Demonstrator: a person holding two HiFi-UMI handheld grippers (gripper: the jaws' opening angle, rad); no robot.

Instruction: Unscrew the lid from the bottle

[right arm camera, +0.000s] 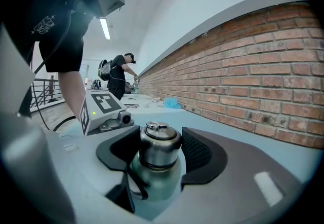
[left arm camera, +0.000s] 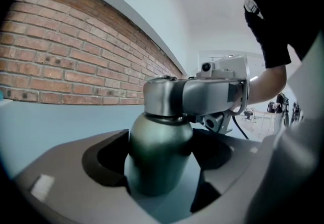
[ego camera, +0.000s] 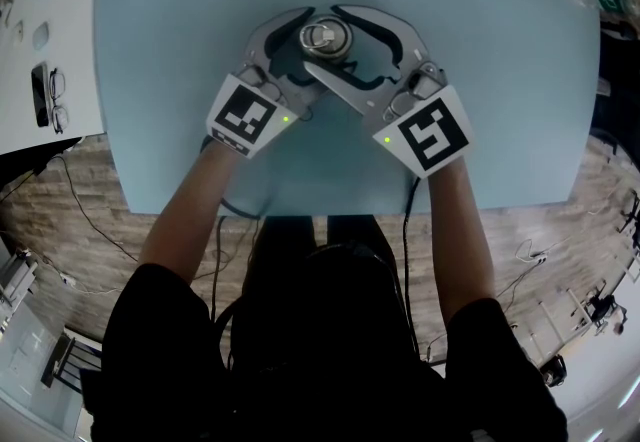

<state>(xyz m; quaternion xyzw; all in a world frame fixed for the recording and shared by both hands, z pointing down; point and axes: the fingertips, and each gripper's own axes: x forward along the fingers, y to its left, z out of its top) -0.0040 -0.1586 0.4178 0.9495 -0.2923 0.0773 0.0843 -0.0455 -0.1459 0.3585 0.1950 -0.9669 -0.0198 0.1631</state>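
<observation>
From the head view, looking steeply down, a pale blue table fills the frame, and two bare forearms reach in from below, each hand holding a gripper with a black-and-white marker cube. The left gripper and right gripper meet at the middle of the table around a round steel lid, their curved jaws crossing one above the other. In the left gripper view, the dark green bottle stands upright on the table between this gripper's two dark pads, which look closed against its body low down. That is likely to keep it from turning. One grey jaw of the other gripper hugs the lid just above, and a brick wall runs behind. In the right gripper view, the lid sits between this gripper's ribbed pads, which stand fairly wide yet appear to touch it on both sides. This higher hold seems placed for twisting. The lid still sits on the neck, so unscrewing looks barely begun. A person stands far off in the background.
</observation>
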